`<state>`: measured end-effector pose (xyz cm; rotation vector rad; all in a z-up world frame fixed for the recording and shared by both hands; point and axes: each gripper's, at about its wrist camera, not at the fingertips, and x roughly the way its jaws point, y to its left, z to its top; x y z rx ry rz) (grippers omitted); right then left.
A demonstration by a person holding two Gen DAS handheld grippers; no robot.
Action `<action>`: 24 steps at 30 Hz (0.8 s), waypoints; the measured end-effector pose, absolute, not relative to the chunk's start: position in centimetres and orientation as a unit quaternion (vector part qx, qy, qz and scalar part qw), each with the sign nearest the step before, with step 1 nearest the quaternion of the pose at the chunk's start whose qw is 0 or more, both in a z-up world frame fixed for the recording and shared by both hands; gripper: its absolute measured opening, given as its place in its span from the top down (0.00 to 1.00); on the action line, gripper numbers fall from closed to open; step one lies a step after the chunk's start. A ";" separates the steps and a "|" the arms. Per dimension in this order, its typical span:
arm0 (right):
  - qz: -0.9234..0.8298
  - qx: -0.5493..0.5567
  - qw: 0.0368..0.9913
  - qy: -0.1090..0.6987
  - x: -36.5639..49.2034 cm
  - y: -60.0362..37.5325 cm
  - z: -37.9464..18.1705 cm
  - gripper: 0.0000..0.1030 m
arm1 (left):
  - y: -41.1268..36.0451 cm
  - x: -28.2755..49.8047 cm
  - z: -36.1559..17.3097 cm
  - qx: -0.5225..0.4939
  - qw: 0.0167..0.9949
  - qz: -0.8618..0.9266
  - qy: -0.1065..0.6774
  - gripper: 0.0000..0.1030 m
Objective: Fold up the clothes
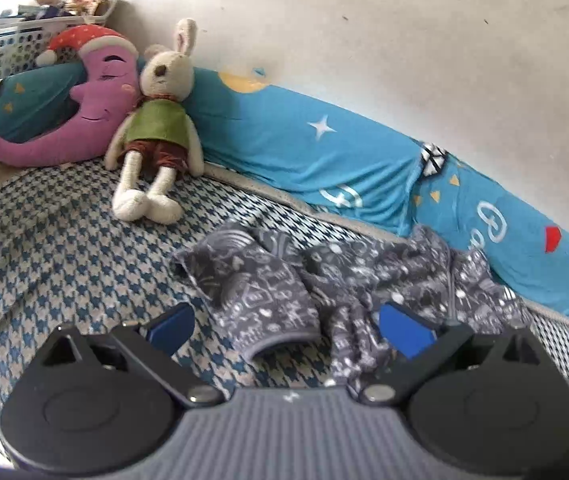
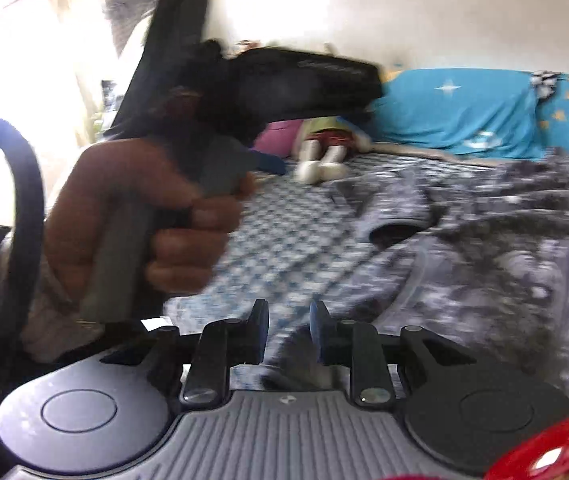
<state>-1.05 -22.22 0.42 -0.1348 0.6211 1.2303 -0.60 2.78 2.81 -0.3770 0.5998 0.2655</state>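
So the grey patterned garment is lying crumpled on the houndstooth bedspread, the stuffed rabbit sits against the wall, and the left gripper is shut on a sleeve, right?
Not quite. The left gripper is open, its blue fingers spread apart above the sleeve cuff, holding nothing, as the left wrist view shows. The rest stands: the grey patterned garment lies crumpled on the houndstooth bedspread, and the stuffed rabbit sits against the wall.

Open checked bed fills the left and centre of the left wrist view; crumpled grey garment blocks lower right, rabbit toy and purple moon pillow upper left.
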 end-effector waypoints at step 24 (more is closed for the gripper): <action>0.186 0.049 0.928 0.319 5.2 -41.1 0.7 0.46 | -8.2 -2.6 -2.3 -0.101 0.922 0.001 0.374 0.00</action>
